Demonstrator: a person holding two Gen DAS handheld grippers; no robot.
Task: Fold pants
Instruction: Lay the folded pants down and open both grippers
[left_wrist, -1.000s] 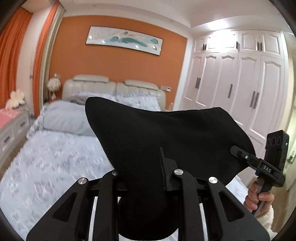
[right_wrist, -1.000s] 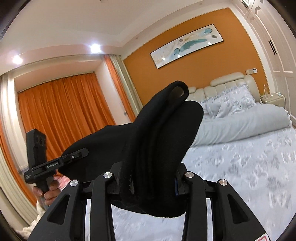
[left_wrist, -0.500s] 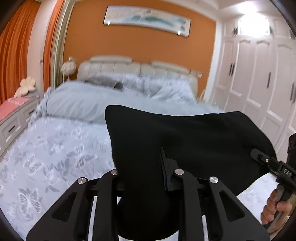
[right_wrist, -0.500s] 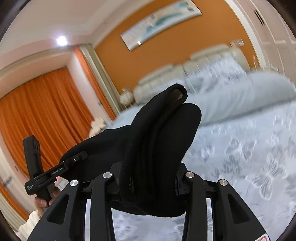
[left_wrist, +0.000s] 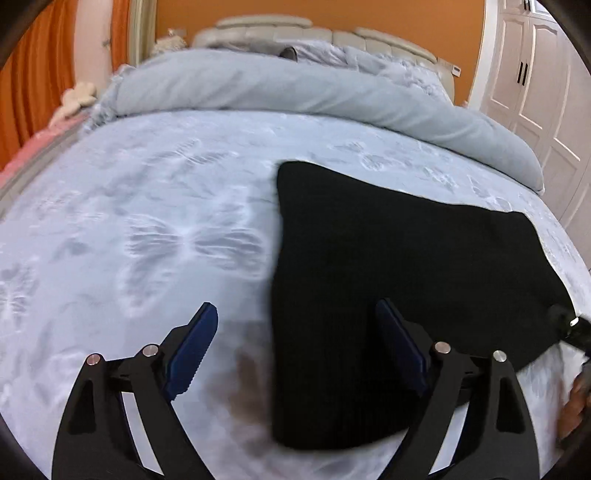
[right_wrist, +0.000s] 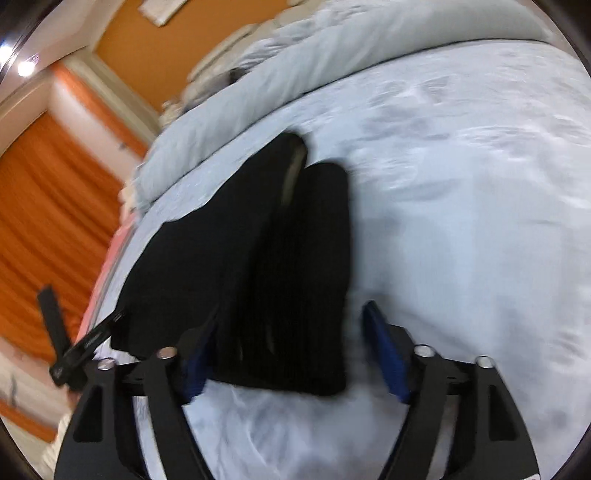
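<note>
Bedroom with orange walls and curtains surrounds one bed (left_wrist: 155, 236), its pale butterfly-print cover taking up most of both views; I count one rolled grey duvet (left_wrist: 295, 88) across the bed's far side at twelve o'clock and one white wardrobe (left_wrist: 535, 74) at two o'clock in the left wrist view.

One pair of black pants (left_wrist: 388, 258) lies folded on the cover, its near edge reaching between the fingers of both tools. I count two tools. My left hand-held gripper (left_wrist: 297, 349) has just been opening; its blue pads stand wide apart, with the pants' left corner lying between them but pressed by neither. My right hand-held gripper (right_wrist: 291, 349) has likewise just been opening and stands apart, the stacked layers at that corner resting loosely against its left pad.

My worries: as I judge it, pulling either tool back low could snag the soft knit on a serrated pad and drag the fold open. In the right wrist view the layers sit uneven, one gaping at eleven o'clock, so the stack may slump. Both views are blurred, so I cannot tell whether the edges line up.
</note>
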